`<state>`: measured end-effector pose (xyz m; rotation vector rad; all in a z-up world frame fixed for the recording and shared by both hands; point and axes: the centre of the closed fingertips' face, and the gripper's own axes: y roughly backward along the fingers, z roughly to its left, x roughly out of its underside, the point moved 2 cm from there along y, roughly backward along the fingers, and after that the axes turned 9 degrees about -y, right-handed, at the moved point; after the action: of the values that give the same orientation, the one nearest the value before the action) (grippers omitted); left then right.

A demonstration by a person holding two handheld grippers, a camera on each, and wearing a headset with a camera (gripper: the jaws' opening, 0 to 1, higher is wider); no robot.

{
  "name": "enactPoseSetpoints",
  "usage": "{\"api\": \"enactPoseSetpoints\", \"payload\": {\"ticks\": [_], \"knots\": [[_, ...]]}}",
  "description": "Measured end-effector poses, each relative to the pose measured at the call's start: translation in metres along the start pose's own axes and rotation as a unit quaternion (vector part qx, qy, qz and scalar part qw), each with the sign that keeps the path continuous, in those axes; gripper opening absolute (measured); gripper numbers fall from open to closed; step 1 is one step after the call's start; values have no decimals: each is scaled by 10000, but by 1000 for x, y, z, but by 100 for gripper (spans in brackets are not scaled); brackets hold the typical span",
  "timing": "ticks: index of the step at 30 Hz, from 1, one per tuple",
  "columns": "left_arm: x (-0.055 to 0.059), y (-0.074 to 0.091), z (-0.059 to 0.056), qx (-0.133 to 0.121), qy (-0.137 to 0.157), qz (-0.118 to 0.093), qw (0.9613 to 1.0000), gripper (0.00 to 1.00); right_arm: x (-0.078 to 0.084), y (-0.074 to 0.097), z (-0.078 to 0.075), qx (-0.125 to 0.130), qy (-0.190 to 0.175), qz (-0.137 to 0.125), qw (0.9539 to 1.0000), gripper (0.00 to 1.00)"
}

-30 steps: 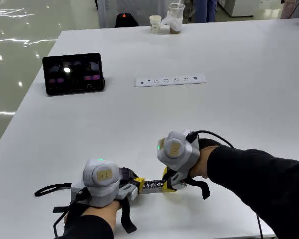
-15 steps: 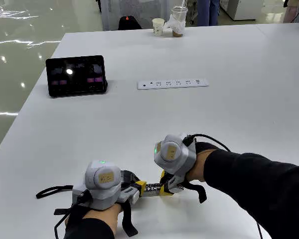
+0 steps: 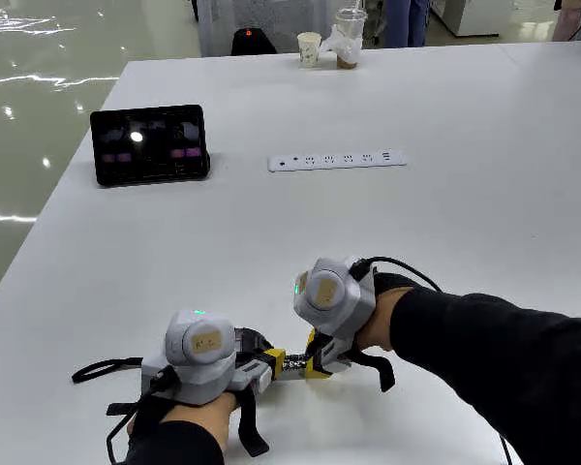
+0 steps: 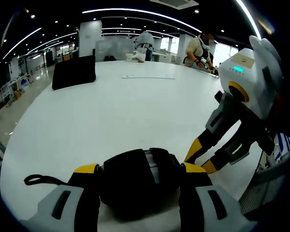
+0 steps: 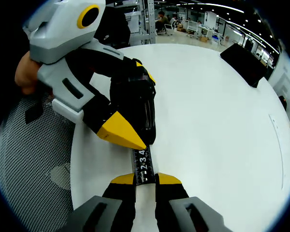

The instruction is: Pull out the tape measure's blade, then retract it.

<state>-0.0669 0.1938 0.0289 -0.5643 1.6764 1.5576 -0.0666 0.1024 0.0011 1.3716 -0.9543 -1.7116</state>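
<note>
From the left gripper's (image 4: pixel 140 168) tape measure (image 4: pixel 137 186), blade (image 3: pixel 292 363) points rightward.

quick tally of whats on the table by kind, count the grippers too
tape measure: 1
grippers: 2 (left gripper, right gripper)
tablet: 1
power strip: 1
cups: 2 (paper cup, clear plastic cup)
total: 7

tape measure (image 4: pixel 137 181): black case, near front edge of table (image 3: pixel 368 223) | blade (image 5: pixel 142 166): short stretch drawn out, digits 2-3-4 showing
</note>
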Motion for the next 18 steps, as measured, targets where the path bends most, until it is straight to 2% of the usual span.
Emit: {"api": "enactPoseSetpoints", "payload": {"ticks": [8,18], "knots": [[0,0,1,1,12,2,10000,61,-6,-3,2,-58,-39,-86,9999,11],[0,0,1,9,20,10,10000,61,-14,-8,4,-60,120,-174,9998,11]]}}
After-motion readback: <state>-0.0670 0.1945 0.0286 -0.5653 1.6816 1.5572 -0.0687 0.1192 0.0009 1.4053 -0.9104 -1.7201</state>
